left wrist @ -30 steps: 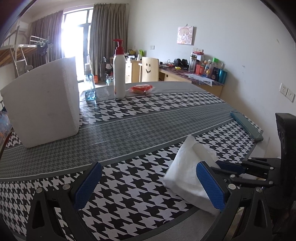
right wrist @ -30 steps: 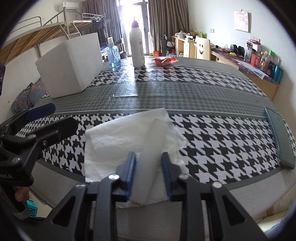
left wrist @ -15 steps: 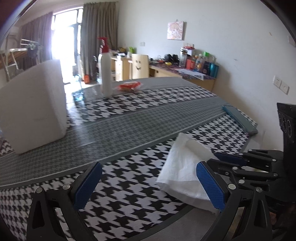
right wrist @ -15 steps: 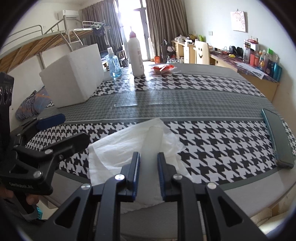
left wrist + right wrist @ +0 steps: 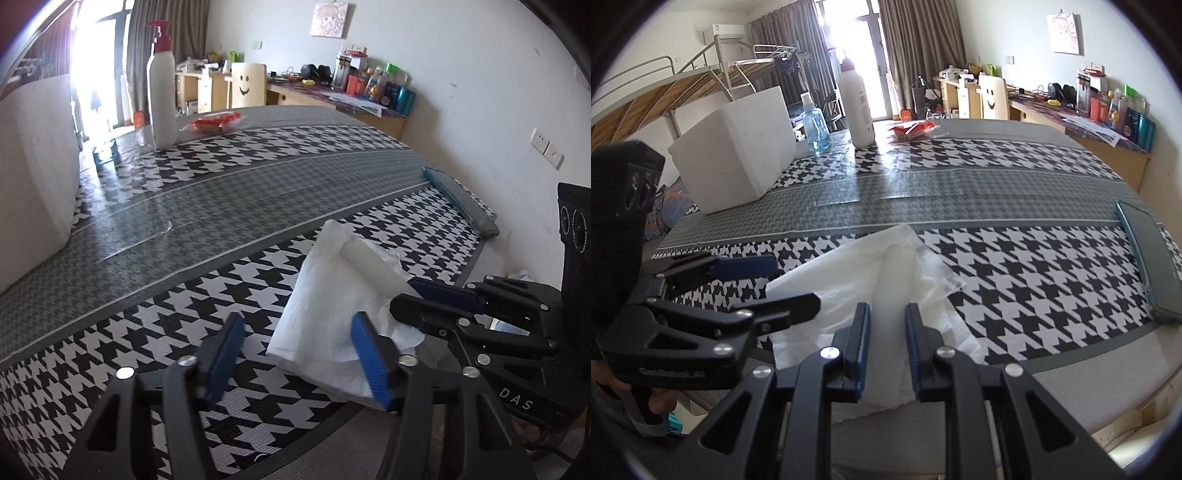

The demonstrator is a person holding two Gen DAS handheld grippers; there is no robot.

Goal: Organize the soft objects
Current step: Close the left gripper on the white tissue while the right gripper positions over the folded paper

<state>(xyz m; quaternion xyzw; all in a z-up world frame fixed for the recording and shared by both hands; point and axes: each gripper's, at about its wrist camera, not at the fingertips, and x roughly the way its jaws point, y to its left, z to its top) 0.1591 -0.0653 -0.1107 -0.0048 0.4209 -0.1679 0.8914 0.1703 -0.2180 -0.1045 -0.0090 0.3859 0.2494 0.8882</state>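
White tissue (image 5: 849, 280) lies spread on the houndstooth tablecloth (image 5: 1015, 266) at the near edge of the table, with a pale rolled tube (image 5: 895, 280) on top of it running from six toward twelve o'clock in the right wrist view. The right gripper (image 5: 886, 343) is clamped on that rolled tube: both blue pads press its sides at the near end, and the tube sticks out beyond them toward twelve.

In the left wrist view the tissue sits at about three o'clock from the picture's centre, and the left gripper (image 5: 299, 358) is closing over its near-left corner. The right-hand pad (image 5: 369, 362) overlaps the tissue's edge, while the left-hand pad stands over bare cloth, so the pads do not press the tissue. From the right wrist camera the left gripper comes in from nine o'clock, one finger just over the tissue's left border; whether it touches cannot be told. A hand (image 5: 661, 398) shows under it at seven o'clock.

Farther off, toward eleven o'clock in the right view, stand a white foam box (image 5: 735, 162), a blue spray bottle (image 5: 814, 125) and a tall white pump bottle (image 5: 858, 110); a red packet (image 5: 914, 130) lies near twelve. A teal phone (image 5: 1148, 258) rests at three o'clock near the table's right edge.
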